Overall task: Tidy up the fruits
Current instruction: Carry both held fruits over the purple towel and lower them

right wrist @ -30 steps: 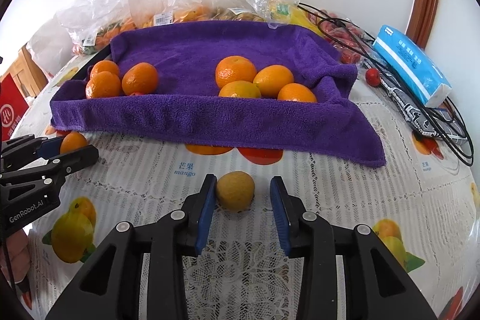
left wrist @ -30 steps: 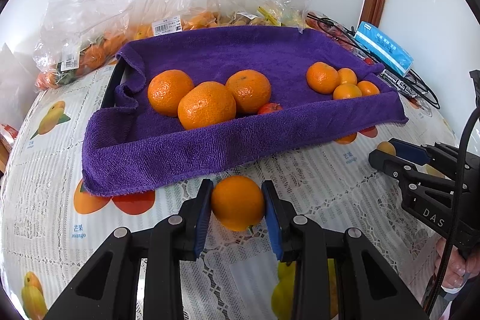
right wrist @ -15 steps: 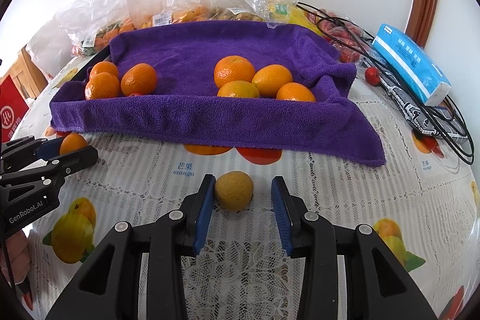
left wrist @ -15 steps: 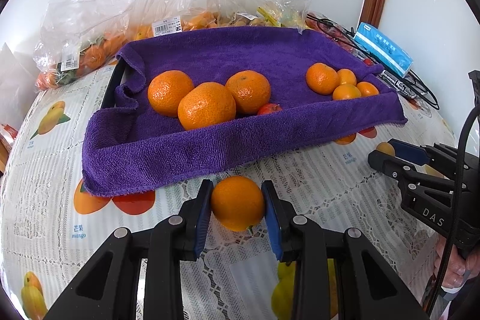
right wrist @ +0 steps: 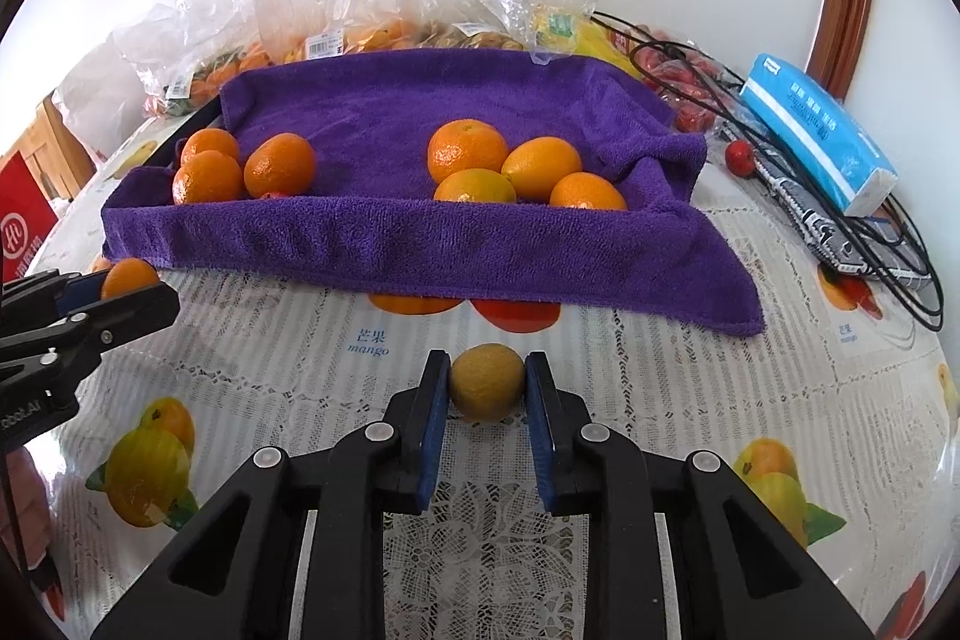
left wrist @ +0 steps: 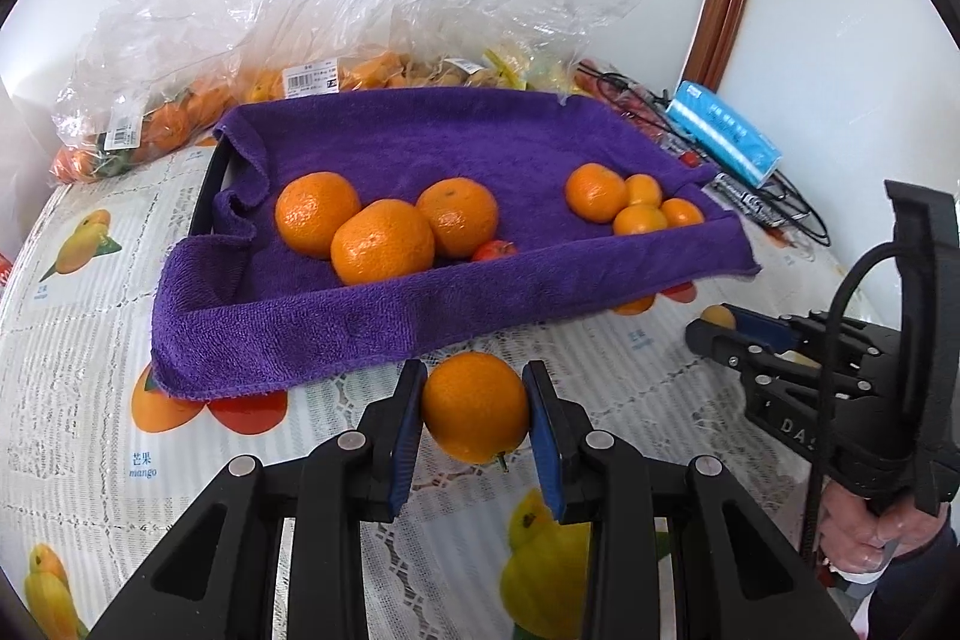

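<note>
Right now each hand-held gripper is clamped on fruit just before the purple towel-lined tray [left wrist: 288, 334]: the left hand-held gripper [left wrist: 474, 409] pinches an orange [left wrist: 474, 406], the right hand-held gripper [right wrist: 487, 383] a small yellowish fruit [right wrist: 486, 381] on the table [right wrist: 300, 370].

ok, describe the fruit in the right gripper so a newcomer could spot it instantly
Find the purple towel lining the tray; on the fruit-print tablecloth just in front of its near edge, the right gripper is shut on one small round fruit. It is dull yellow-brown and matte, unlike the glossy bright oranges on the towel, and smaller than them.
</note>
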The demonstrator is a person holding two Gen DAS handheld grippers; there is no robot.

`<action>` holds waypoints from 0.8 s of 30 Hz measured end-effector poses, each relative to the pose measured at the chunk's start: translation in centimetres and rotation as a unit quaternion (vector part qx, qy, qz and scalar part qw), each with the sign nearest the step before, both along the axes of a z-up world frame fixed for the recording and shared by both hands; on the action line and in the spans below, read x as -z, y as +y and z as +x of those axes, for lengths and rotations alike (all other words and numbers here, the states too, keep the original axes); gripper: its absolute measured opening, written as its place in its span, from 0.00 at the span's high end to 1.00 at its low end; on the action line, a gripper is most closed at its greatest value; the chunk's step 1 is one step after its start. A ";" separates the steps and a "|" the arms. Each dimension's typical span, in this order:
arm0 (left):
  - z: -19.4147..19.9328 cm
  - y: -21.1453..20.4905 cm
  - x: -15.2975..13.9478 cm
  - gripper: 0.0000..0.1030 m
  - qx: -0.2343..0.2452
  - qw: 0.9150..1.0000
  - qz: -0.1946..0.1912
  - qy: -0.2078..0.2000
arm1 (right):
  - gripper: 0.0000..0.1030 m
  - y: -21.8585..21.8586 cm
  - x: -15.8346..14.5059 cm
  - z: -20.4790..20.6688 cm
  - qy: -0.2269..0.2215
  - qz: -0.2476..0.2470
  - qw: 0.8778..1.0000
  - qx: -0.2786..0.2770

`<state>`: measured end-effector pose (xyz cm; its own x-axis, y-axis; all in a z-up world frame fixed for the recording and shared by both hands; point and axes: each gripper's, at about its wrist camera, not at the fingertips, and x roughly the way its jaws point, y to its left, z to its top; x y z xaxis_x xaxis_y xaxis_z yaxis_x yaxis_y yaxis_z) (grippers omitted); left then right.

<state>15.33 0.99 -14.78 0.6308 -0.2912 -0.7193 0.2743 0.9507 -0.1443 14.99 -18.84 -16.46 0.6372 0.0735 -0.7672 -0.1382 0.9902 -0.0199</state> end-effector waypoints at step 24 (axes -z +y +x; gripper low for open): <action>-0.5 1.4 -4.2 0.70 -0.015 0.998 -0.045 -0.041 | 0.76 -0.9 -6.8 -0.1 -0.069 0.006 0.997 0.026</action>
<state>14.86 2.43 -10.63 0.6959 -0.3319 -0.6368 0.2606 0.9431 -0.2067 14.89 -19.79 -9.68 0.7393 0.0459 -0.6718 -0.0833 0.9962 -0.0236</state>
